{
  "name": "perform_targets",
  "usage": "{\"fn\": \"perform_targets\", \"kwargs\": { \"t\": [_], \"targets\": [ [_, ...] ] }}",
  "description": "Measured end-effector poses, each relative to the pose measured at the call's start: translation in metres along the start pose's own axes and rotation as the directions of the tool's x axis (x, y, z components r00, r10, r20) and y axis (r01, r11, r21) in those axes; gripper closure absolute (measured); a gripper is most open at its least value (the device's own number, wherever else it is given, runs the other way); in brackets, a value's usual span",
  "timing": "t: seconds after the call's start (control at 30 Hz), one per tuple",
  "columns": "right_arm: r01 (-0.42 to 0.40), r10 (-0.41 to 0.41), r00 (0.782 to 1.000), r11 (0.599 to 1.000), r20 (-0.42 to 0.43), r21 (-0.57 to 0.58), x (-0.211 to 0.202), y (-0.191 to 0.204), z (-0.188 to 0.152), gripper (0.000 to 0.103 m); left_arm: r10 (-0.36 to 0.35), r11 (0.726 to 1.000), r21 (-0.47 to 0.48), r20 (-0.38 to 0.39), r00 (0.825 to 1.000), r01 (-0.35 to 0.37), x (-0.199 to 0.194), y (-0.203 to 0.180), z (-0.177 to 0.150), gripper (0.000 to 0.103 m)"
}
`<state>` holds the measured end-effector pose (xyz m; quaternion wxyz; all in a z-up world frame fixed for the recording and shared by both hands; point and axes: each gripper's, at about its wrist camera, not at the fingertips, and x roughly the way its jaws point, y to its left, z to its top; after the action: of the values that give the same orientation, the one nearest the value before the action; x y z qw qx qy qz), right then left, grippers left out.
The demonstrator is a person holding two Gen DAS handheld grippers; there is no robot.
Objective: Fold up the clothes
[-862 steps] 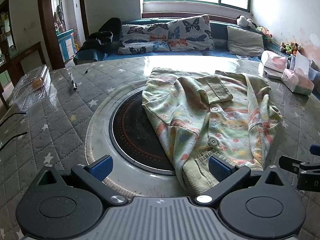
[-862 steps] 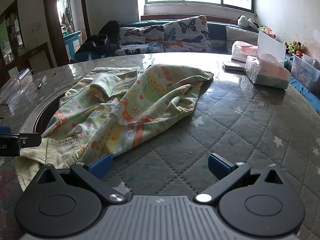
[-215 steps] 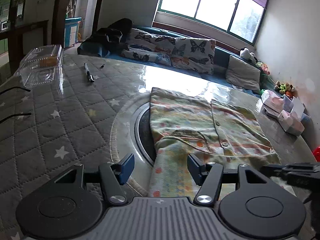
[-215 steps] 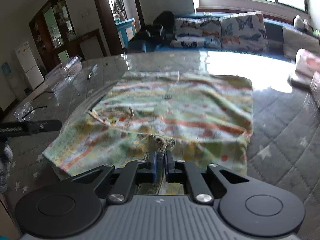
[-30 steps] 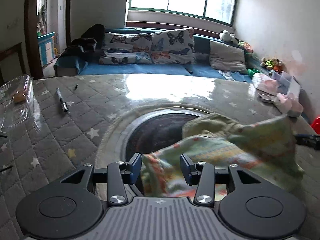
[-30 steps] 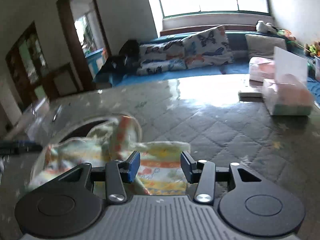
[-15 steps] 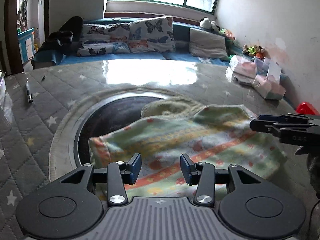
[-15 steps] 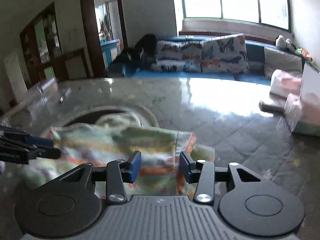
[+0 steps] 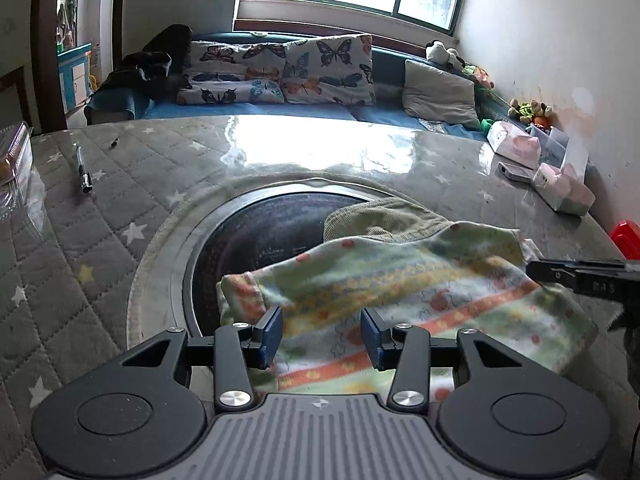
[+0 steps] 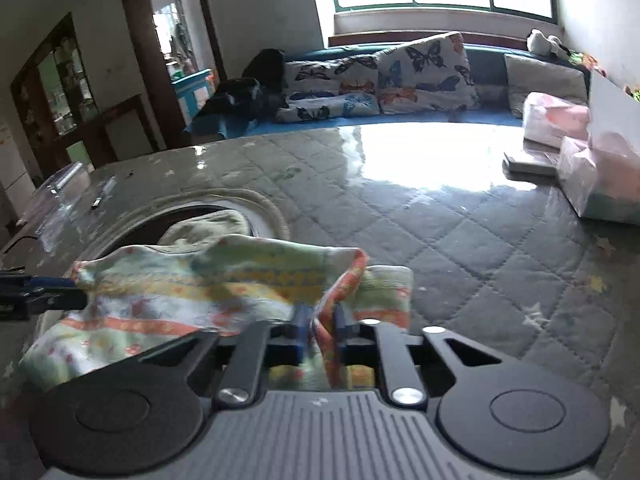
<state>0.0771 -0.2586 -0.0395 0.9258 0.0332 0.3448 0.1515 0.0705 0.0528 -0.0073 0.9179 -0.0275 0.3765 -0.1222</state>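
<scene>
The patterned green, yellow and orange garment [image 9: 400,280] lies folded over the dark round inset of the table. My left gripper [image 9: 321,338] is open, its blue pads either side of the garment's near edge without pinching it. My right gripper [image 10: 320,332] is shut on a raised fold of the garment [image 10: 224,284] at its right end. The right gripper also shows at the right edge of the left wrist view [image 9: 576,276]; the left gripper shows at the left edge of the right wrist view [image 10: 36,296].
The grey quilted star-pattern table cover [image 9: 80,216] surrounds the dark round inset [image 9: 264,232]. A pen [image 9: 84,168] and a clear plastic box [image 9: 12,160] lie far left. Tissue packs and boxes [image 9: 560,184] stand far right. A sofa with butterfly cushions [image 9: 280,72] is behind.
My right gripper has closed on the garment's right end, which it only straddled half a second ago. My left gripper has moved closer over the garment's near edge and stays open.
</scene>
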Motion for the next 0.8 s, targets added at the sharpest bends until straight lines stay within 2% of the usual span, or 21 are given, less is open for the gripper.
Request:
{"fn": "perform_targets", "kwargs": {
  "t": [0.13, 0.27, 0.33, 0.43, 0.57, 0.7, 0.8],
  "targets": [
    [0.043, -0.045, 0.997, 0.999, 0.059, 0.032, -0.02, 0.001, 0.002, 0.098, -0.002, 1.0, 0.008, 0.007, 1.0, 0.002, 0.001, 0.0, 0.005, 0.057],
    [0.079, -0.08, 0.997, 0.994, 0.014, 0.079, -0.014, -0.008, -0.006, 0.097, 0.004, 1.0, 0.005, 0.001, 1.0, -0.004, 0.009, 0.0, 0.011, 0.058],
    [0.095, -0.094, 0.995, 0.991, -0.014, 0.098, -0.009, -0.012, -0.01, 0.091, 0.003, 1.0, 0.003, 0.002, 1.0, -0.003, 0.012, 0.0, 0.013, 0.059],
    [0.122, -0.125, 0.99, 0.991, 0.062, 0.05, -0.021, -0.005, -0.002, 0.086, -0.007, 1.0, -0.003, 0.016, 1.0, 0.007, 0.011, 0.001, 0.019, 0.062],
    [0.055, -0.055, 0.995, 0.998, 0.083, 0.003, -0.015, 0.004, 0.014, 0.086, -0.047, 0.999, -0.002, 0.017, 0.999, 0.047, 0.017, -0.007, 0.025, 0.073],
    [0.001, -0.001, 1.0, 1.0, 0.006, -0.027, 0.02, 0.013, 0.019, 0.086, -0.088, 0.996, 0.022, -0.008, 0.996, 0.088, 0.033, -0.023, 0.031, 0.074],
    [0.018, -0.018, 1.0, 1.0, -0.018, -0.017, 0.037, 0.01, 0.016, 0.087, -0.051, 0.998, 0.033, -0.032, 0.998, 0.052, 0.051, -0.025, 0.034, 0.073]
  ]
}}
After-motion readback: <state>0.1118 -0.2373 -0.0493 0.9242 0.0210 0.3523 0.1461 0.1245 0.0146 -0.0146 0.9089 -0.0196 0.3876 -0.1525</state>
